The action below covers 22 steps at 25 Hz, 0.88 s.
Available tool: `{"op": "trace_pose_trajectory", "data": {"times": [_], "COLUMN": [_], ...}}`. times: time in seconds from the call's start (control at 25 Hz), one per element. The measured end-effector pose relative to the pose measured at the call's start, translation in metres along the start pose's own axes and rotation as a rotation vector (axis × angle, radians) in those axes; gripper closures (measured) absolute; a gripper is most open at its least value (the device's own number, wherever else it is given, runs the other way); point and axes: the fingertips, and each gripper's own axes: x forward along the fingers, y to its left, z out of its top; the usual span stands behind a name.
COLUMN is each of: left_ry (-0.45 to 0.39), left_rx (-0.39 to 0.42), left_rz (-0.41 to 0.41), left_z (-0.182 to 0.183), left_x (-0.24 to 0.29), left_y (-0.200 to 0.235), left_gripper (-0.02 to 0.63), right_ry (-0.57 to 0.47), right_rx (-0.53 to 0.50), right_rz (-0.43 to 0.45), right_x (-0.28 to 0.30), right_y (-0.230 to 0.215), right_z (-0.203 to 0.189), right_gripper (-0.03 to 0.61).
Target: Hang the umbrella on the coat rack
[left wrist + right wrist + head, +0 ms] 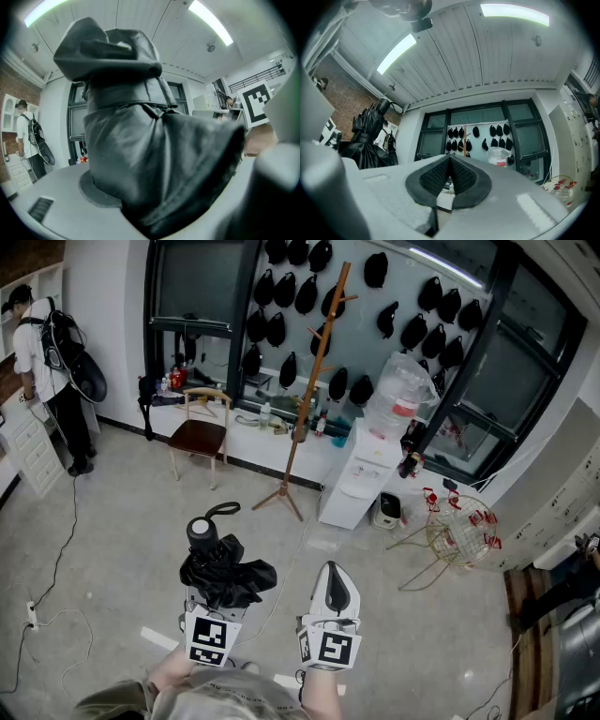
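The left hand-held gripper [217, 594] clamps the light umbrella [225, 566] by its soft, likely slippery canopy, the right hand-held gripper [335, 589] is closed and empty, and the strap loop [222, 510] looks best for hanging.

It looked like a staged test room or lab: a bare concrete floor [122, 549], a wall of black caps [309, 296], a water dispenser [361, 474], a wooden coat rack [316, 381], a lone chair [199, 435] and strip lights [396, 51] overhead.
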Motion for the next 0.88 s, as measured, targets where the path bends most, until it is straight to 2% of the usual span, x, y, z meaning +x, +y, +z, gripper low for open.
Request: {"op": "trace_pose_trajectory", "data": {"times": [0.6,0.8,0.84,0.88], "left_ry": [-0.011,-0.011,-0.011,-0.01], "left_rx": [-0.003,0.005,0.007,0.009], "left_rz": [-0.021,-0.033,-0.034,-0.034], "left_z": [0.007,0.015,0.018,0.019], "left_x": [0.007,0.017,0.019,0.019], "left_y": [-0.017,-0.026,-0.026,-0.026], "left_gripper": [0.279,0.279,0.279,0.279], "right_ry": [-0.001,-0.02,-0.02,-0.016], "right_rx": [0.002,0.1,0.131,0.157], "right_rz": [-0.002,0.027,0.047,0.066], "right_x": [-0.007,-0.002,0.001,0.004], "right_y": [-0.014,-0.027,-0.027,-0.027], "right_z": [0.0,-0.001,-0.001,-0.002], "right_gripper": [0.578,0.578,0.538,0.414]}}
